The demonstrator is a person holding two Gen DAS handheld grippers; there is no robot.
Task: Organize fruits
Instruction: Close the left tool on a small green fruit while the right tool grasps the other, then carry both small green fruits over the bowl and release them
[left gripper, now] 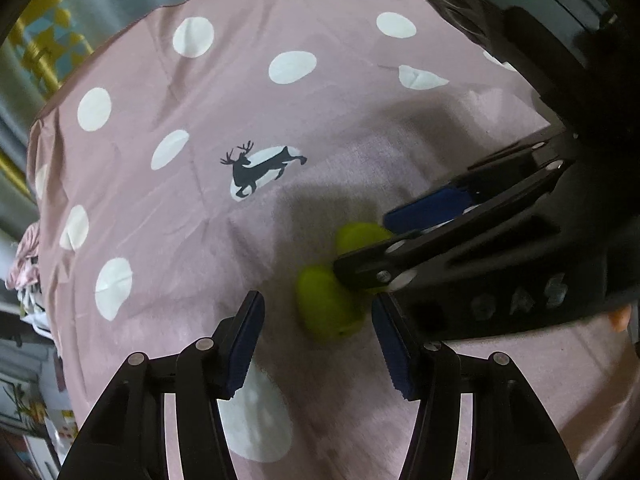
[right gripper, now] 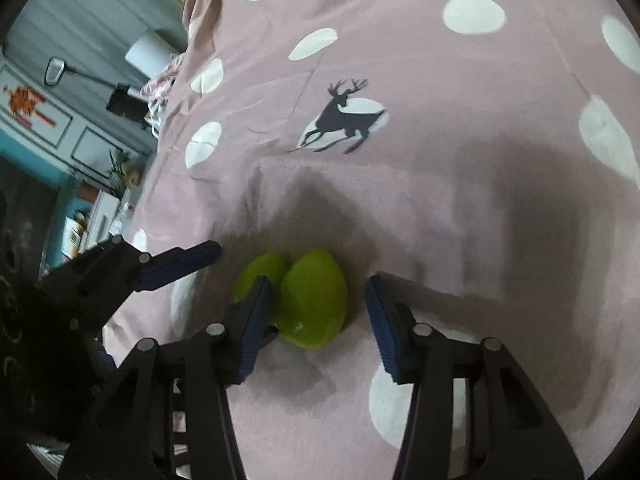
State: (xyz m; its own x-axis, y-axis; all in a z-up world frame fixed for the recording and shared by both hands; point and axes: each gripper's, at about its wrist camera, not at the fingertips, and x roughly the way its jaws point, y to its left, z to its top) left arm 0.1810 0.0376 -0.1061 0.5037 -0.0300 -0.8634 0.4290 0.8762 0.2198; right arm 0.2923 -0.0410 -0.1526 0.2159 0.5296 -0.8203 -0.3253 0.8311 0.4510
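Note:
Two green citrus fruits lie side by side, touching, on a pink cloth (left gripper: 192, 208) with white dots. In the left wrist view my left gripper (left gripper: 317, 303) stands open around the nearer fruit (left gripper: 324, 308), its pads clear of the skin. The right gripper (left gripper: 362, 244) reaches in from the right and straddles the farther fruit (left gripper: 360, 234). In the right wrist view the right gripper (right gripper: 316, 286) is open around the larger-looking fruit (right gripper: 314, 300), with a gap at the right pad. The other fruit (right gripper: 256, 270) sits partly behind its left finger. One of the left gripper's fingers (right gripper: 180, 264) points in from the left.
A black deer print (left gripper: 256, 170) marks the cloth beyond the fruits. The cloth's edge drops off at the left, with room furniture, a lamp (right gripper: 148, 54) and shelves past it. A dark object (left gripper: 520, 20) fills the upper right of the left wrist view.

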